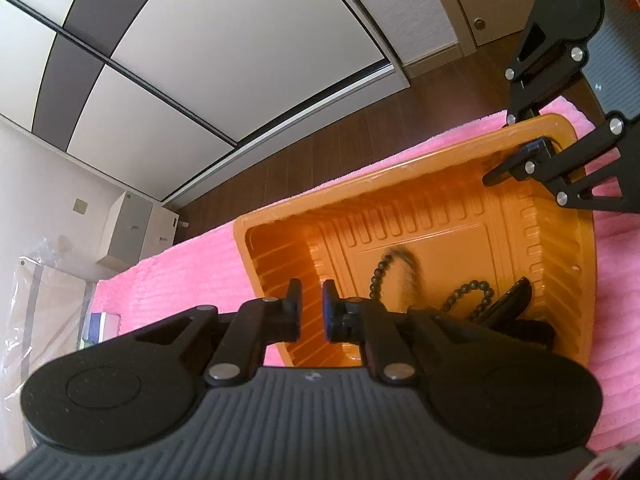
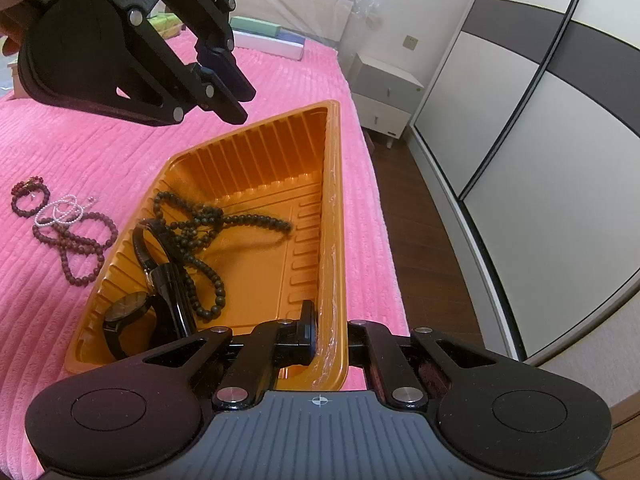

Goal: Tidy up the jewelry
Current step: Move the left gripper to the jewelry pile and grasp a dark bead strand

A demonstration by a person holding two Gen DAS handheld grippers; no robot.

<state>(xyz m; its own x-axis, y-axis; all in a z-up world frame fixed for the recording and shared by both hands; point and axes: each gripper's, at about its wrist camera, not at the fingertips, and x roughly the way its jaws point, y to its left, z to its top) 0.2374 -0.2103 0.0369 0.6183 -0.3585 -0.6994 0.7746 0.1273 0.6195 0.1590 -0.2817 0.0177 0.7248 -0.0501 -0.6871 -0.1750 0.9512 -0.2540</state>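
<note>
The right gripper pinches the orange tray's near rim, its right finger hidden behind the wall; the left gripper hovers slightly parted, empty; black beads lie inside

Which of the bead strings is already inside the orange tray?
The dark, almost black bead string lies in the tray, beside the watch. The maroon strings and the white one lie on the pink blanket.

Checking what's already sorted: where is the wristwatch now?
In the right wrist view, the wristwatch lies inside the orange tray, in its near left corner, beside the dark bead necklace.
</note>
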